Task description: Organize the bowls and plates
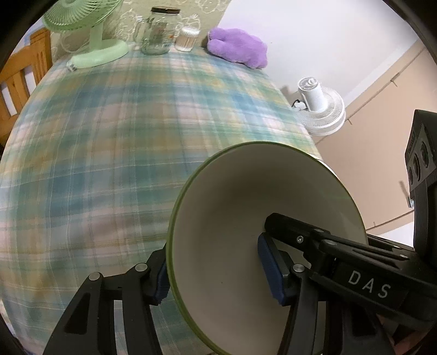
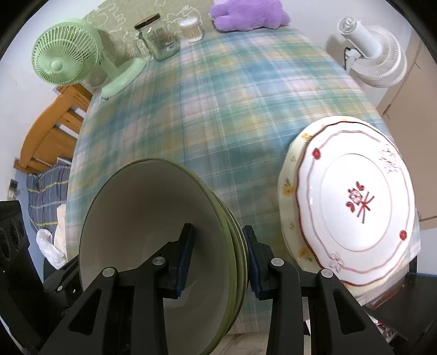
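Observation:
A stack of nested green-rimmed cream bowls (image 2: 142, 218) hangs tilted above the plaid tablecloth (image 2: 218, 109), held from both sides. My right gripper (image 2: 218, 259) is shut on its right rim, one pad inside and one outside. In the left wrist view the same bowls (image 1: 245, 191) fill the lower right, with my left gripper (image 1: 215, 275) shut on the left rim, one pad inside the bowl. A white plate with red trim (image 2: 355, 196) lies on a cream flowered plate (image 2: 289, 185) at the table's right edge.
Along the far edge stand a green desk fan (image 2: 65, 57), a glass jar (image 2: 158, 38), a cotton swab tub (image 2: 192, 30) and a purple plush toy (image 2: 248, 13). A white fan (image 2: 374, 54) stands beyond the right edge and a wooden chair (image 2: 52, 128) at the left.

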`<state>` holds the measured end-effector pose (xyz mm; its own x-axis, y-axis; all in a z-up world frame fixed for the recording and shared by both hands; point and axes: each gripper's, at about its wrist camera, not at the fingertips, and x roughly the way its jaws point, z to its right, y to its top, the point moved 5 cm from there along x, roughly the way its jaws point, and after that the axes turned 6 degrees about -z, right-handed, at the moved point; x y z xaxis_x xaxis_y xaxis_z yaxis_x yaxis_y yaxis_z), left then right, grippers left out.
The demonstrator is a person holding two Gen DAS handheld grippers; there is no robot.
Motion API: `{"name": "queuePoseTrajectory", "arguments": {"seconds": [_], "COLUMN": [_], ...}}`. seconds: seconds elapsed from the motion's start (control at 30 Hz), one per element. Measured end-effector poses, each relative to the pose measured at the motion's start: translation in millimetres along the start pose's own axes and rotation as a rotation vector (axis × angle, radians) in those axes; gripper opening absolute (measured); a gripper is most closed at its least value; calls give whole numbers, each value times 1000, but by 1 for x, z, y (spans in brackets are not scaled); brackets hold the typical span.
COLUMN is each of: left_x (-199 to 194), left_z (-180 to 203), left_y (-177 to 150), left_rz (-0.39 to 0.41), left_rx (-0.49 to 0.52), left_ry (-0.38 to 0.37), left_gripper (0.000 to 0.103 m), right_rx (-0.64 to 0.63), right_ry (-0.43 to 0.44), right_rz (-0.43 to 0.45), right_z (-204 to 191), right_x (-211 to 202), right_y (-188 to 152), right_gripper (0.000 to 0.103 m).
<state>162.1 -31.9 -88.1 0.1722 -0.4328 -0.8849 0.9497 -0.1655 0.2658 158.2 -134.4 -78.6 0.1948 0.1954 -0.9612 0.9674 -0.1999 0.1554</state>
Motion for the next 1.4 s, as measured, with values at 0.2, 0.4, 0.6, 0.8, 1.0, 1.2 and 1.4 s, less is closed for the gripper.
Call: {"name": "queuePoseTrajectory", "arguments": {"seconds": [0.2, 0.4, 0.6, 0.8, 1.0, 1.2, 1.4], "left_x": [-9, -6, 1, 11, 25, 40, 58], "left_z": [19, 41, 67, 93, 116, 136, 152], "left_y": [4, 14, 22, 28, 30, 32, 34], "left_rz": [24, 50, 67, 77, 74, 69, 50], "left_rx": [40, 48, 16, -15, -37, -52, -71], "left_ry": [16, 40, 67, 79, 82, 79, 71], "left_gripper": [57, 57, 57, 57, 57, 57, 57], "right_rx": [23, 7, -36, -74, -90, -99, -104], "right_ry": [9, 28, 46, 52, 54, 49, 39], "right_rz": [35, 65, 60, 50, 37, 25, 2], "right_z": [9, 27, 49, 75, 103, 128, 151], "right_x": [-21, -32, -41, -48, -51, -52, -49], "right_y": [-2, 5, 18, 28, 34, 40, 45], "right_gripper": [38, 38, 38, 38, 38, 38, 38]}}
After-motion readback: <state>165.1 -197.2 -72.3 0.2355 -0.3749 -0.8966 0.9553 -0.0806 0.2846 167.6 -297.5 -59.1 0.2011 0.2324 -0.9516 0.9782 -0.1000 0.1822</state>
